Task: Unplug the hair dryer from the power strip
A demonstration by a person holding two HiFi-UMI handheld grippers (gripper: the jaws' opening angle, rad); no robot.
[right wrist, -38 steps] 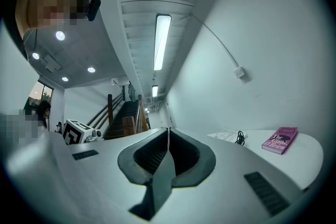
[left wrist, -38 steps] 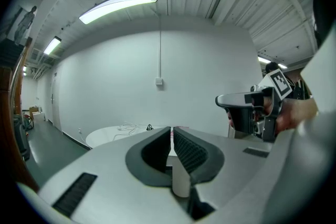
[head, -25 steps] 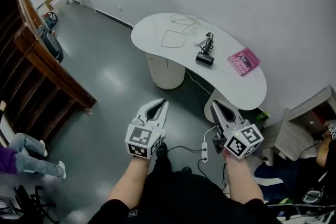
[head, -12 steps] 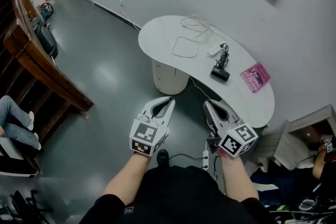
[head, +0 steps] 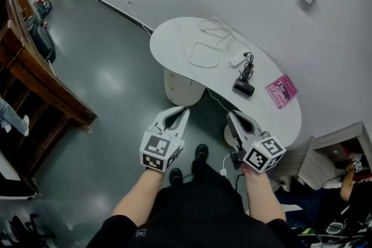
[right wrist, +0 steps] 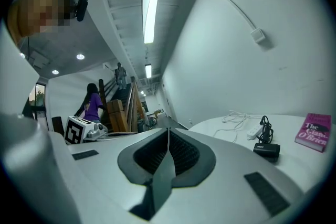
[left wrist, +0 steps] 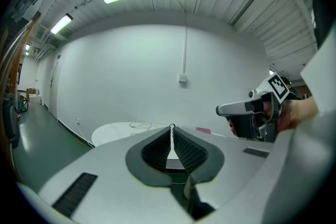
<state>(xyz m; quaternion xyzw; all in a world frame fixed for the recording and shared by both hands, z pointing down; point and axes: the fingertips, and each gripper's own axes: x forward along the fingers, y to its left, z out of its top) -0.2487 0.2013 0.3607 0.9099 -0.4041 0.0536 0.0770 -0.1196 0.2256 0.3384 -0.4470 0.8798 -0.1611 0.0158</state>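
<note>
A black hair dryer [head: 243, 87] lies on the white curved table [head: 174, 38], with its black cord bunched toward a white power strip [head: 236, 58] just behind it. The right gripper view shows the hair dryer [right wrist: 266, 149] and the power strip [right wrist: 254, 131] off to the right of the jaws. Both grippers are held level, short of the table's near edge. My left gripper [head: 185, 109] is shut and empty, and its tips [left wrist: 171, 126] meet. My right gripper [head: 231, 115] is also shut with nothing in it, its tips [right wrist: 168, 129] pressed together.
A pink book [head: 281, 91] and a loop of white cable [head: 203, 54] also lie on the table. Another white power strip [head: 223, 171] sits on the floor by my feet. A wooden stair railing [head: 40, 78] runs along the left. A person [head: 349, 177] sits at the far right.
Both grippers have moved forward toward the table, which now sits closer in the head view. Both jaws stay shut.
</note>
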